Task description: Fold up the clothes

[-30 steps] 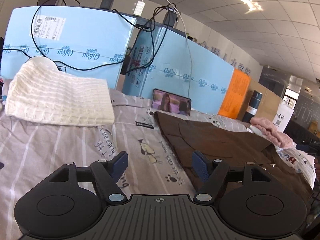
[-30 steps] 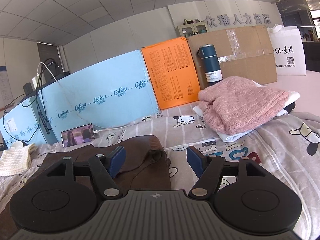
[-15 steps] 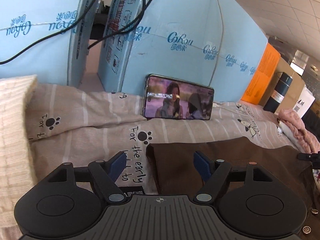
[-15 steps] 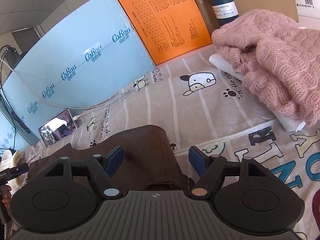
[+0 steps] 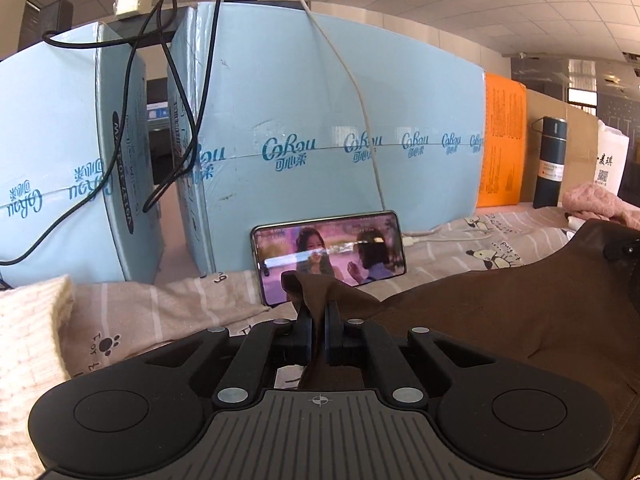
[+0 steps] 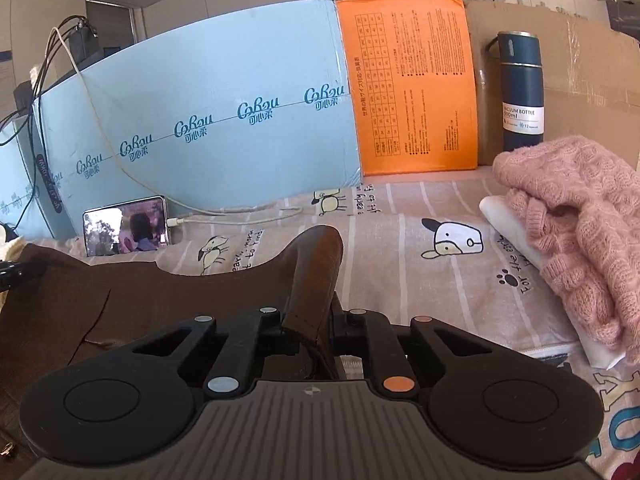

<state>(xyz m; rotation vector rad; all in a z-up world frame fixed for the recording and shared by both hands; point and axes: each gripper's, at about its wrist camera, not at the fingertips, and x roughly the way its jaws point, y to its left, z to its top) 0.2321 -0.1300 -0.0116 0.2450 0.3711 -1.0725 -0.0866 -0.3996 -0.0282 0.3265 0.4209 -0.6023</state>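
Claws, two: left claw [image 5: 317,314] and right claw [image 6: 310,320] each pinch one brown garment [image 5: 480,312]; one pink sweater [image 6: 580,216] nearby.

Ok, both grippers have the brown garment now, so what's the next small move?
Probably lift both corners together and carry them toward you to fold the far edge over. The left gripper and right gripper are each shut on a far corner of the brown garment, whose body lies flat on the patterned sheet.

I see office space rigged as workstation: grid-tile ceiling [image 5: 500,8], taped shipping cartons [image 5: 320,120] walling table, cartoon bedsheet [image 6: 420,280] as cover, phone [image 5: 328,256] propped playing video.
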